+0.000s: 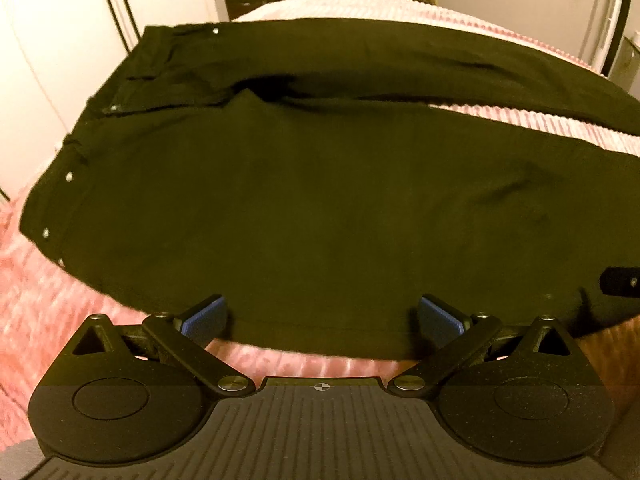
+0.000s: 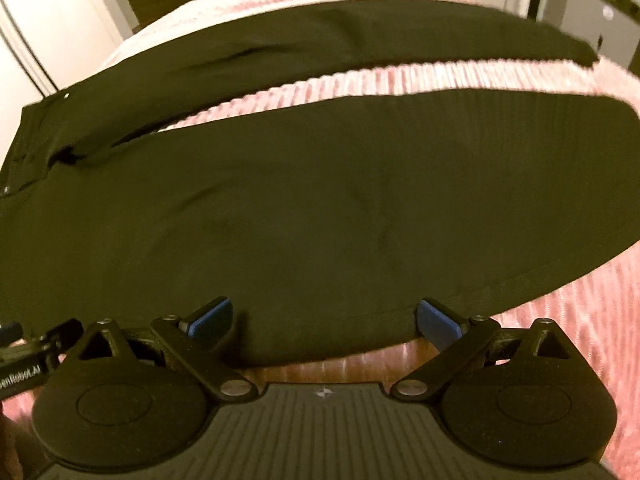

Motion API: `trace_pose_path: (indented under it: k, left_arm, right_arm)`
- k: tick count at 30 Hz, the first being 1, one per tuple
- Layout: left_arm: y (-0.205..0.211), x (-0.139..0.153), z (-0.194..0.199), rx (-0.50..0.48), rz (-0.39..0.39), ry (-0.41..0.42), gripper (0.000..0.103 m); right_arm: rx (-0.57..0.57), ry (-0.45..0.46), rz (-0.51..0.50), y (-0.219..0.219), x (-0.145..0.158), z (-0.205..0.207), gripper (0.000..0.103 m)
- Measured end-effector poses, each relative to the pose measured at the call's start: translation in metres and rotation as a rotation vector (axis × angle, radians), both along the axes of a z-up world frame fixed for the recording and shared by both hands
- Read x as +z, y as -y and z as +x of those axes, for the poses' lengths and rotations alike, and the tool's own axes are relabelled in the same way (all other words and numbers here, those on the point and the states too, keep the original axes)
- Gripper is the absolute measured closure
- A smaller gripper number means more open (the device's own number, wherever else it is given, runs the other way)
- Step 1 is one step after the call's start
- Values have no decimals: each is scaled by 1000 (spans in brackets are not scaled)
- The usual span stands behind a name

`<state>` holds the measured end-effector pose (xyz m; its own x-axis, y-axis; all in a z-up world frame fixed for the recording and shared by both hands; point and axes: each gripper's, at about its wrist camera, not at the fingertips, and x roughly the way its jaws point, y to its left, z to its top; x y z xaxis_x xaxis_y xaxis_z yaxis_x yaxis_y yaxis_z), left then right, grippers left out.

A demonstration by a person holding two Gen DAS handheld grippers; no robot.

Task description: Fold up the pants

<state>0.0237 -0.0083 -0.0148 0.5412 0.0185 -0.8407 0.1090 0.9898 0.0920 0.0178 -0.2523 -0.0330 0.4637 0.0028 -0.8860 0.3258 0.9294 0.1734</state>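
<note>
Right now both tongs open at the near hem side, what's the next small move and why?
Probably ease both forward and down to pinch the near edge of the black pants. The left tongs and right tongs are open with that edge between their blue pads, nothing gripped. The legs lie spread apart on the pink ribbed bedspread, so lifting the near leg onto the far one seems first.

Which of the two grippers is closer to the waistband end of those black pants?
Left. The left gripper sits at the near edge of the pants close to the waistband; the right gripper is further along the leg, toward the hem.
</note>
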Motion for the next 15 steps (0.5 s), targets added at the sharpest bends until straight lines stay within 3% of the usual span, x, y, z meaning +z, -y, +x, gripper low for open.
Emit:
trace_pose_path:
  k: [3,5,7,10,12,15]
  left_arm:
    - [1,9,15,12,-15,10,0]
    - [1,20,37,43,-48,25,0]
    - [2,30,62,93,-68,65,0]
    - [8,44,105,175,-102,156,0]
    - [11,42,129,230,-104,204,0]
    - [5,20,155,285,-89,207,0]
  right_arm:
    - [-88,-4,21,28,-4,10,4]
    - [-139,-7,-30,46,-7,20,4]
    - [-190,-57,-69,62,-16,31,4]
    - [-211,-90,-31,77,-29,39,4]
    - [-203,-103,-50,76,-31,44,4]
    - [-190,-131,-77,70,-32,49,4]
